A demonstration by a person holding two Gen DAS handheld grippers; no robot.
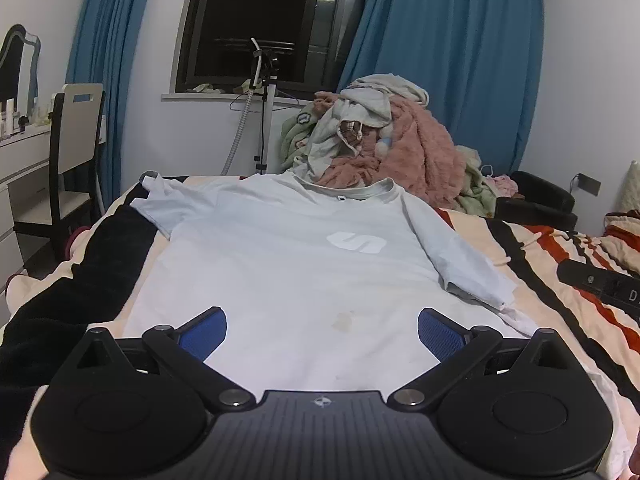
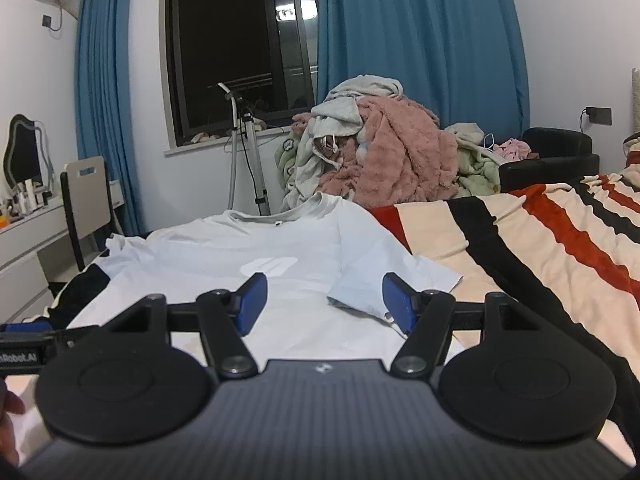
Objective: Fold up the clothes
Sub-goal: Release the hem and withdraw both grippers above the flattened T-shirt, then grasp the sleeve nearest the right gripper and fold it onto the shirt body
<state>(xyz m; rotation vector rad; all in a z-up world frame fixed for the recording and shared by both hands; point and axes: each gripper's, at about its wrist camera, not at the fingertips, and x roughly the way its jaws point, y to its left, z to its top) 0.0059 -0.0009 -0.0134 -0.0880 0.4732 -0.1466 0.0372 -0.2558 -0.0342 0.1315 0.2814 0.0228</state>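
A pale blue T-shirt (image 1: 280, 264) with a white logo lies spread flat on the striped bed, collar toward the window. Its right sleeve (image 1: 460, 264) is folded down along the body. My left gripper (image 1: 322, 330) hovers over the shirt's lower part, jaws wide open, nothing between the blue pads (image 1: 206, 330). In the right wrist view the same shirt (image 2: 240, 256) fills the middle. My right gripper (image 2: 324, 300) stands open just above it, and the folded sleeve end (image 2: 360, 292) lies by its right pad (image 2: 394, 302); the pads do not press on it.
A heap of pink, grey and green clothes (image 1: 380, 136) is piled beyond the collar. The striped blanket (image 2: 540, 240) covers the bed to the right. A black garment (image 1: 80, 280) lies left of the shirt. A chair (image 1: 76, 140), a desk and a stand (image 1: 266, 120) are by the window.
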